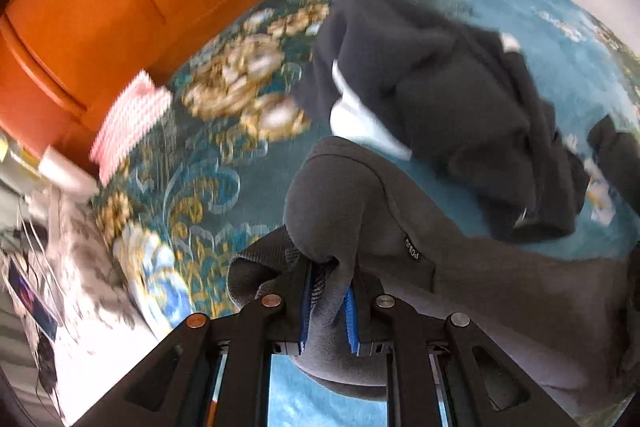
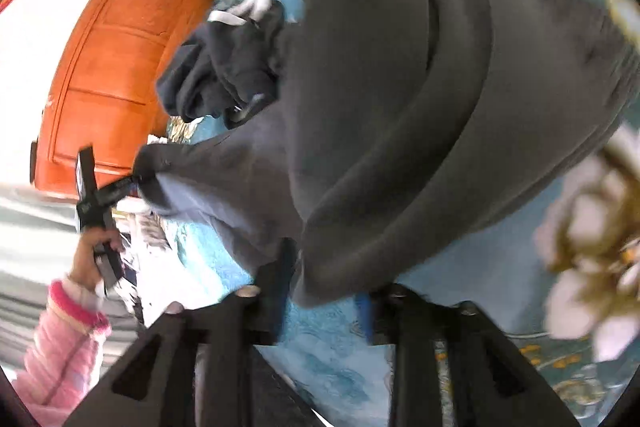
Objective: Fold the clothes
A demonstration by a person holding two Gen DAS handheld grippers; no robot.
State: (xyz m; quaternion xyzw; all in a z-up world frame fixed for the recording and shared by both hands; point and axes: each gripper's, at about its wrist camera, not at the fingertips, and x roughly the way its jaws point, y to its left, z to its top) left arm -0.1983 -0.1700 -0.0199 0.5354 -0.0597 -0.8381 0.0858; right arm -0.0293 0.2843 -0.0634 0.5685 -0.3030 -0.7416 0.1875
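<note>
We see our left hand-held gripper (image 1: 328, 307) tilted steeply down, clamped on the grey garment (image 1: 500, 291) over the teal bed cover (image 1: 224, 155), our right hand-held gripper (image 2: 326, 301) parted, cloth edge between, left hand (image 2: 94, 255) gripping the handle.

Small "oroad"-like tag (image 1: 413, 248) on grey garment (image 1: 500, 279)

Two close wrist views — shared grey garment (image 1: 500, 291)

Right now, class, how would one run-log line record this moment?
left gripper: shut on grey garment | right gripper: open, garment edge between jaws | black garment: unfolded on blue rug
</note>
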